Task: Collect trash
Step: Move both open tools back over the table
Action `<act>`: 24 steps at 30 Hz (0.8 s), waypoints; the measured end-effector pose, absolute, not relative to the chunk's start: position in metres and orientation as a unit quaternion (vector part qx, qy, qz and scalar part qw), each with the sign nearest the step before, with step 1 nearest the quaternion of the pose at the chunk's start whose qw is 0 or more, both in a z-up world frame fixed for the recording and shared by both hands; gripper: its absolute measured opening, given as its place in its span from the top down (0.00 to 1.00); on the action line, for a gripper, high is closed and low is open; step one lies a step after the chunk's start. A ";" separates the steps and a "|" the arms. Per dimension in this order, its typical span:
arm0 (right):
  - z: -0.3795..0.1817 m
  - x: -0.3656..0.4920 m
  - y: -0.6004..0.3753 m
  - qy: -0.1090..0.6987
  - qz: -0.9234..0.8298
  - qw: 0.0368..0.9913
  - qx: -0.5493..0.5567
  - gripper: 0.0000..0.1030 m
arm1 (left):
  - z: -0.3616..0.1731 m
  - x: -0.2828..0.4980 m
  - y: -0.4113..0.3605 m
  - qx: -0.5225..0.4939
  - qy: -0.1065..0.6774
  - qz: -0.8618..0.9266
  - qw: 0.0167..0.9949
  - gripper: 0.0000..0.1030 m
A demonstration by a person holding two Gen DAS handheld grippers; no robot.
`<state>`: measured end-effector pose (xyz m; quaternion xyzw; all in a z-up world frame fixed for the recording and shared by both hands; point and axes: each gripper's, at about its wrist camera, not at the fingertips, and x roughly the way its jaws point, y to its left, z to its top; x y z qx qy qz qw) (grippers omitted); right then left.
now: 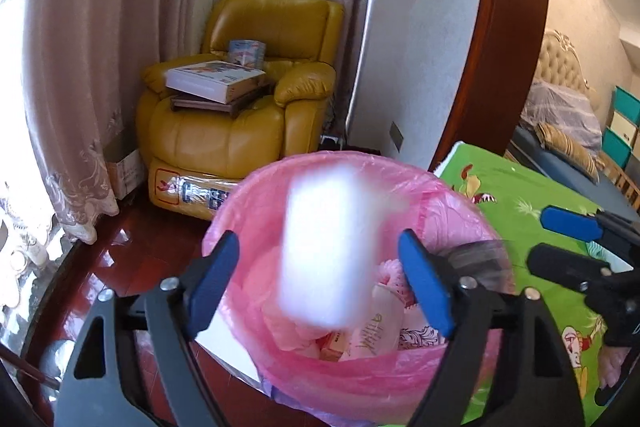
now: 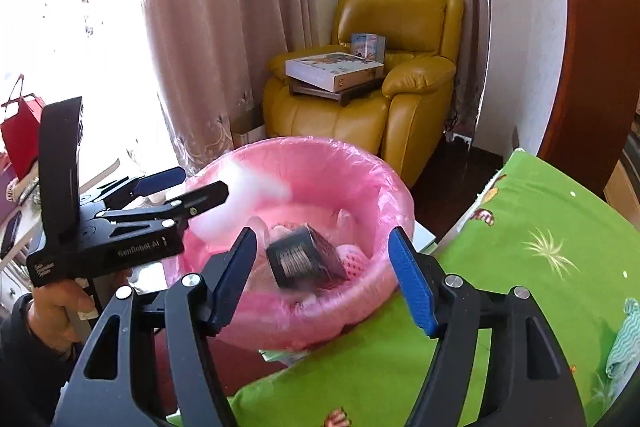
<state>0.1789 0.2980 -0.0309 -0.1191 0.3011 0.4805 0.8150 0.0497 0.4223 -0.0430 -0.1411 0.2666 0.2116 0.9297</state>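
Pink plastic-lined round trash bin sits by green cartoon bedsheet. Blurred white rectangular block mid-air btwn open left gripper jaws, untouched; dark striped box inside bin under open right gripper, which holds nothing. Risk: white block could clip the rim & bounce onto floor.

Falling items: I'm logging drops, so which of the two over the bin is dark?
The black box, between the open right gripper's fingers; the other is a white blurred block.
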 end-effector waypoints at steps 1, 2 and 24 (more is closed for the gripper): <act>-0.029 0.178 0.293 0.301 0.480 0.816 -0.117 0.36 | -0.042 0.047 0.422 -0.143 0.266 0.212 0.929 0.23; -0.027 0.176 0.286 0.297 0.479 0.818 -0.117 0.36 | -0.041 0.044 0.420 -0.142 0.266 0.213 0.929 0.22; -0.039 0.194 0.073 0.302 0.334 0.892 -0.050 0.18 | -0.005 0.055 0.288 -0.071 0.223 0.147 0.961 0.04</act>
